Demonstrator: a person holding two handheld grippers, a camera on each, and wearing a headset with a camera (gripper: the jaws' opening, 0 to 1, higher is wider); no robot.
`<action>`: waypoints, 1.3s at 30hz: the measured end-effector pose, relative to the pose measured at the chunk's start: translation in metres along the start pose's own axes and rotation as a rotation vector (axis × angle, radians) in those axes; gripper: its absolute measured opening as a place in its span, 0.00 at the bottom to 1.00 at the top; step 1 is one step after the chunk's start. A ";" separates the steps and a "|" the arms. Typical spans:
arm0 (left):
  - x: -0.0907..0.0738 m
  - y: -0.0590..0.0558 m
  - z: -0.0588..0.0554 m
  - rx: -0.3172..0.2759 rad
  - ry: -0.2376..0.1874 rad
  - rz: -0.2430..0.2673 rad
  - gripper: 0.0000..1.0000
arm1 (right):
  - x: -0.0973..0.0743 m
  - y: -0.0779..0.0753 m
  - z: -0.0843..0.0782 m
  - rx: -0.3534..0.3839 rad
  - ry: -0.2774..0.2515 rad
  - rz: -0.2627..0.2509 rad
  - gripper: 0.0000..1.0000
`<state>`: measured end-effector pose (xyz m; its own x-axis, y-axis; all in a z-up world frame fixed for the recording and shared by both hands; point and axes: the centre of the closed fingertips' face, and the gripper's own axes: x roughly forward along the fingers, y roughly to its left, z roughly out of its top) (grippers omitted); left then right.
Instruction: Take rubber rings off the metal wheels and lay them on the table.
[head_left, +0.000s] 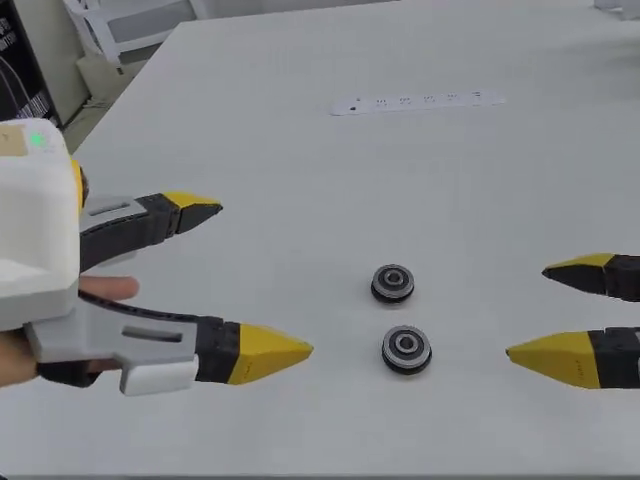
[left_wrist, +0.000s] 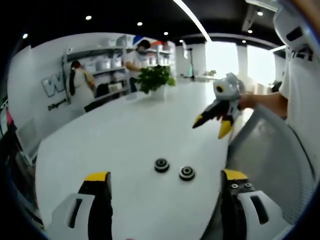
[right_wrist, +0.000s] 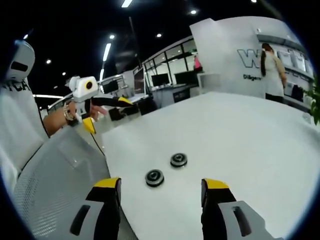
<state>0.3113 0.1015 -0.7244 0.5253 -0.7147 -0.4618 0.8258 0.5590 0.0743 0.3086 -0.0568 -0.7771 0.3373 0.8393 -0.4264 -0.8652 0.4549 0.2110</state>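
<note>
Two small metal wheels with black rubber rings lie flat on the white table, apart from each other: the far wheel (head_left: 392, 283) (left_wrist: 161, 165) (right_wrist: 178, 160) and the near wheel (head_left: 406, 349) (left_wrist: 187, 173) (right_wrist: 154, 177). My left gripper (head_left: 258, 280) (left_wrist: 165, 175) hovers left of them, open, its yellow tips spread wide with nothing between. On the other side my right gripper (head_left: 527, 312) (right_wrist: 161, 183) points at the wheels, also open and holding nothing. Each gripper faces the other across the wheels: the right gripper (left_wrist: 215, 117) and the left gripper (right_wrist: 107, 107) hang above the table.
A white power strip (head_left: 418, 102) lies farther back on the table. The table's front edge (head_left: 320, 474) runs close below the wheels. A grey mesh chair back (left_wrist: 270, 160) stands by that edge. A potted plant (left_wrist: 155, 78) sits at the table's far end; people stand beyond.
</note>
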 end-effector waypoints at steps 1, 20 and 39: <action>0.002 -0.001 0.001 0.006 -0.003 -0.006 0.91 | 0.001 -0.001 0.001 -0.005 0.001 0.006 0.62; 0.054 -0.023 0.021 0.129 -0.050 -0.145 0.76 | 0.028 0.003 0.004 -0.102 0.022 0.102 0.51; 0.096 -0.038 -0.013 0.197 0.032 -0.254 0.55 | 0.063 0.009 -0.015 -0.181 0.058 0.183 0.33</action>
<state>0.3278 0.0176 -0.7829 0.2935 -0.8057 -0.5145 0.9551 0.2701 0.1219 0.3167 -0.0048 -0.8152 0.1515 0.8818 -0.4467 -0.9640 0.2317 0.1305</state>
